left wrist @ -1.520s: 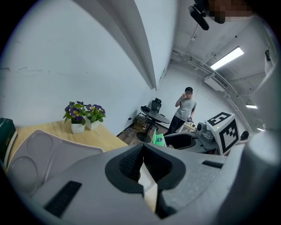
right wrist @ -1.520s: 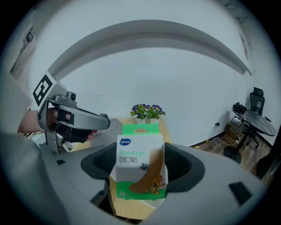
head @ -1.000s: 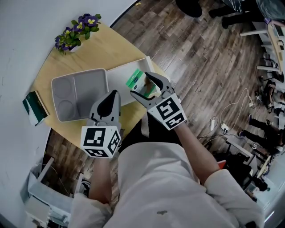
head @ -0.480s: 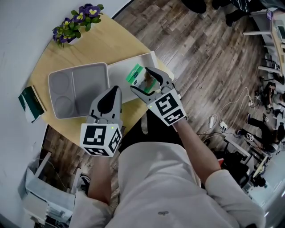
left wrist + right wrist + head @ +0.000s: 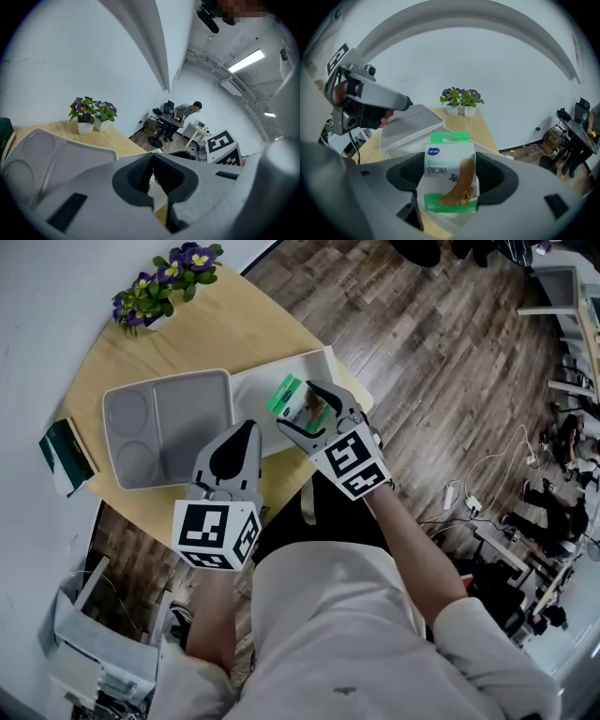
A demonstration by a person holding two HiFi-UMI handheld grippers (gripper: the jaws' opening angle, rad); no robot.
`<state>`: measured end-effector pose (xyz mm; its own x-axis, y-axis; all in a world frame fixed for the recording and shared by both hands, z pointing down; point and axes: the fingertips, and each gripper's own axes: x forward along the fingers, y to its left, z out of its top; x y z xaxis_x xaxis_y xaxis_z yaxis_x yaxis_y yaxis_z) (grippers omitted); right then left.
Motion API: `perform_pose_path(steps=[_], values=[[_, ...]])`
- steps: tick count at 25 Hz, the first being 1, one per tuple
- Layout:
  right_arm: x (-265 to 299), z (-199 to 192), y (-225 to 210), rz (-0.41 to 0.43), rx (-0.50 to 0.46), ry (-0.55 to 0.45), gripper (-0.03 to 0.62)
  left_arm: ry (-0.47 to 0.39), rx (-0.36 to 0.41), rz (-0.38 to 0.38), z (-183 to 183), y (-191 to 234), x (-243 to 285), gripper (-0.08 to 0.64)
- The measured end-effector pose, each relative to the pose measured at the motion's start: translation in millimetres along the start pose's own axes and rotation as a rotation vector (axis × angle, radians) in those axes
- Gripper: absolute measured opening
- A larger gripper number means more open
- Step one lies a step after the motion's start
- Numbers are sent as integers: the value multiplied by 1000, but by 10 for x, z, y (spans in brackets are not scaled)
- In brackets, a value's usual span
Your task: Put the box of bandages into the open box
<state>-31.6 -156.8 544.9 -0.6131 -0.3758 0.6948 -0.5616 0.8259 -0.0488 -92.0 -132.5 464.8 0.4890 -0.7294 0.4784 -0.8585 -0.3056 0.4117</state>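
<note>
One right tongs (image 5: pixel 302 411) pinches bandage box (image 5: pixel 449 176) over seemingly empty open box (image 5: pixel 255 404); left tongs (image 5: pixel 247 430) closed.

Last 1 s: right gripper (image 5: pixel 298 409), clamped on the box of bandages (image 5: pixel 289 395), has crept slightly up the head view, over the open box (image 5: pixel 253 399). The shift is small, and may be partly head-camera drift. Left gripper (image 5: pixel 251 427) edged up a little too.

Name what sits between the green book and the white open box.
The grey tray lies between the green book and the white open box, as the head view shows.
</note>
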Motion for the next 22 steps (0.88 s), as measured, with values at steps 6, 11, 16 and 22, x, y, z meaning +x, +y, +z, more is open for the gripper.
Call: perform_pose_path(steps=[6, 11, 16, 22], values=[[90, -79, 0, 5, -7, 35, 347, 8, 1, 1, -31, -14, 7, 5], [148, -142, -23, -3, 15, 57, 347, 14, 5, 3, -52, -35, 16, 5], [195, -217, -40, -9, 8, 87, 347, 17, 6, 6, -76, -57, 24, 5], [236, -268, -14, 0, -12, 117, 347, 20, 10, 7, -92, -88, 15, 5]])
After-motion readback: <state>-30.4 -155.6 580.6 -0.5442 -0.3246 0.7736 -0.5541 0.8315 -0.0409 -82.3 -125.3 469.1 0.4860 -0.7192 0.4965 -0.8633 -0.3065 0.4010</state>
